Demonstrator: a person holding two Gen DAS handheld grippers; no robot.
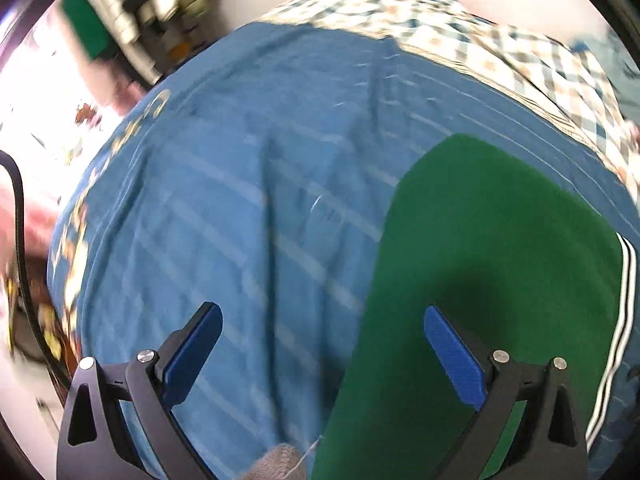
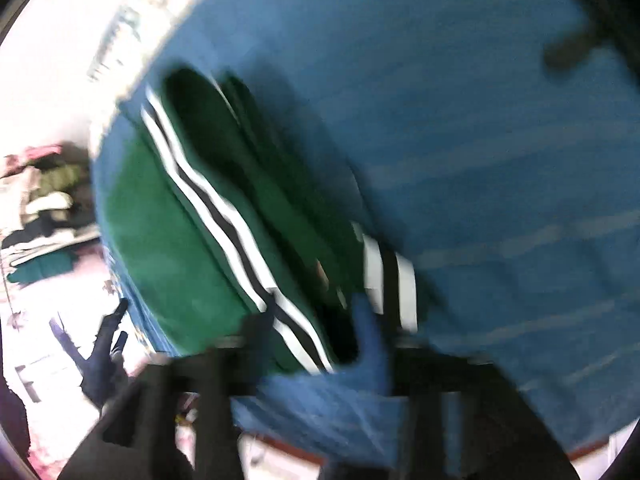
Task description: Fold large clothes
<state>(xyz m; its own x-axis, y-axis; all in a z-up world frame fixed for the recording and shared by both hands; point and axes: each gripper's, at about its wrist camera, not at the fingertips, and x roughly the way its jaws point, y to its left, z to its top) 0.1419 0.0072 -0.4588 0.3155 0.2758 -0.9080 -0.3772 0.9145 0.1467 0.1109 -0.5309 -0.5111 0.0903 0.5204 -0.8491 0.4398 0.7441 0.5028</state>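
A green garment with white and black side stripes lies flat on a blue striped bedsheet. My left gripper is open and empty, hovering over the garment's left edge; its right finger is above the green cloth, its left finger above the sheet. In the blurred right wrist view the same garment lies folded over, its stripes running diagonally. My right gripper is close to the garment's striped hem; motion blur hides how its jaws stand.
A checked cloth lies at the far edge of the bed. Piles of clothes stand beyond the bed at the upper left. A black cable runs along the left side. The bed edge is near in the right wrist view.
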